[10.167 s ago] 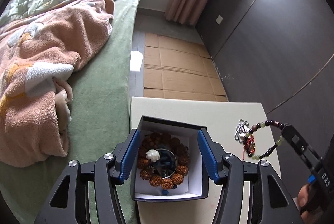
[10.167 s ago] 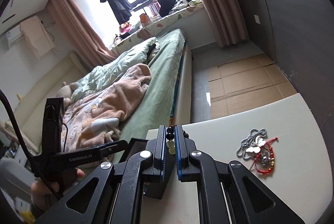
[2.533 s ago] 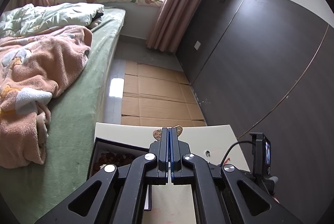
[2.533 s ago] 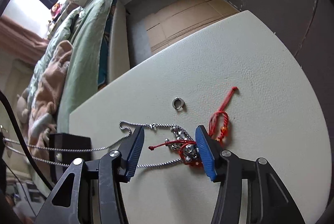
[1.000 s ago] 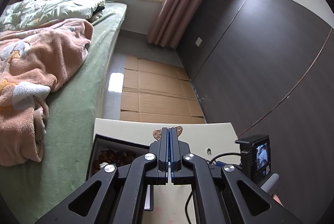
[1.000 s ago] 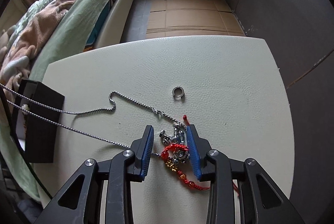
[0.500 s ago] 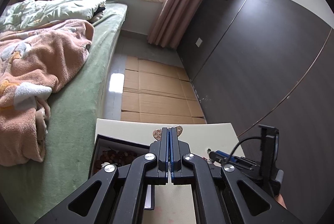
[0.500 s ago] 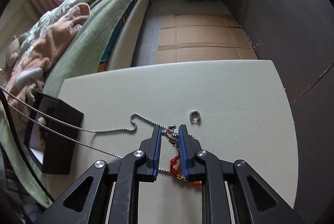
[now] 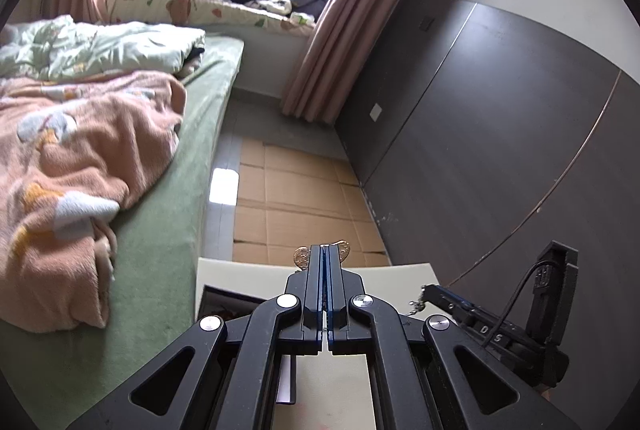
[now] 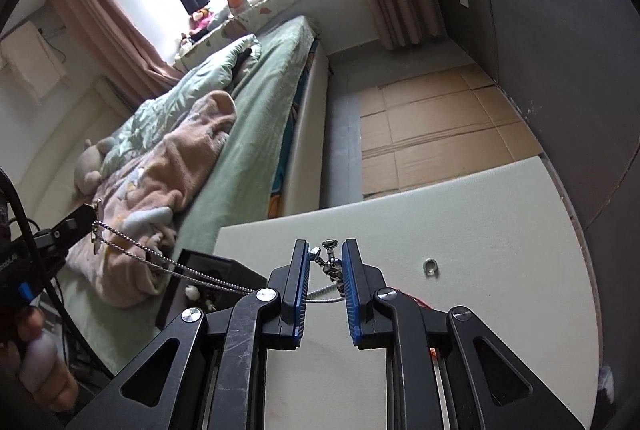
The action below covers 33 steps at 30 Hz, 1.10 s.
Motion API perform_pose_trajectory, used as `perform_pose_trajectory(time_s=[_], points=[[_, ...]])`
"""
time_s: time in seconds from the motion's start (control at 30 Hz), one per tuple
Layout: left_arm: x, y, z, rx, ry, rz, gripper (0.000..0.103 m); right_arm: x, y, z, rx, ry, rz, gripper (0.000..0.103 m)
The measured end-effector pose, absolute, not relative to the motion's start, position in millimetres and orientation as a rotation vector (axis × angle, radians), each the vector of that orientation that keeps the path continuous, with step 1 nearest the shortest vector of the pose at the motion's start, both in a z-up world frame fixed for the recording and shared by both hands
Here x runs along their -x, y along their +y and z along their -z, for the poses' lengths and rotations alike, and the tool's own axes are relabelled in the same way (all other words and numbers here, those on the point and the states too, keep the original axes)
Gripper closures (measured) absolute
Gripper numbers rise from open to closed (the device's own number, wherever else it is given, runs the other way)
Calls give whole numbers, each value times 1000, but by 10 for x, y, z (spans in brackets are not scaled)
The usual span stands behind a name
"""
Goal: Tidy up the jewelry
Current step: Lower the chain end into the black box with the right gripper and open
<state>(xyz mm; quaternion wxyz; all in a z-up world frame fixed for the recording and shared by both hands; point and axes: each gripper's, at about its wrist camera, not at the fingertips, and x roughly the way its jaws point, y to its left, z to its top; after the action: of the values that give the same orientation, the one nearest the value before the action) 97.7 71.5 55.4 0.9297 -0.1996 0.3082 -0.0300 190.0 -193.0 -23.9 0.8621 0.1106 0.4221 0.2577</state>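
The left gripper (image 9: 327,254) is clenched on a small gold pendant (image 9: 301,257) whose rounded, patterned lobes stick out on either side of the blue pads, held in the air above the far edge of the white table (image 10: 500,230). From that grip a silver ball chain (image 10: 160,260) runs in two strands, fine and beaded, across the open black box (image 10: 208,278) to the right gripper (image 10: 325,272). That gripper's jaws stand parted, with a cluster of silver charms (image 10: 330,264) between the blue pads; whether the pads touch the charms cannot be told. A bit of red cord (image 10: 420,304) shows just behind the right finger (most of it is hidden). A small silver ring (image 10: 430,265) lies alone on the table, off to the right of the gripper. Inside the box a white bead (image 10: 192,290) is visible among dark pieces.
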Motion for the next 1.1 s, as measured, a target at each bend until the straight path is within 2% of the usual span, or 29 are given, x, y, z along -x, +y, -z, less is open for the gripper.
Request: perform_pose_trajectory(time_s=[0.33, 0.6, 0.9, 1.1], points=[[-697, 999, -879, 423, 530, -21, 103, -1611, -1983, -361, -312, 693, -623, 85], [-531, 1139, -1114, 429, 448, -52, 103, -1411, -1718, -587, -345, 631, -737, 85], [-549, 1224, -1078, 449, 457, -53, 103, -1385, -1051, -335, -332, 708, -839, 85], [-584, 1286, -1041, 462, 456, -57, 103, -1499, -628, 187, -234, 885, -793, 85]])
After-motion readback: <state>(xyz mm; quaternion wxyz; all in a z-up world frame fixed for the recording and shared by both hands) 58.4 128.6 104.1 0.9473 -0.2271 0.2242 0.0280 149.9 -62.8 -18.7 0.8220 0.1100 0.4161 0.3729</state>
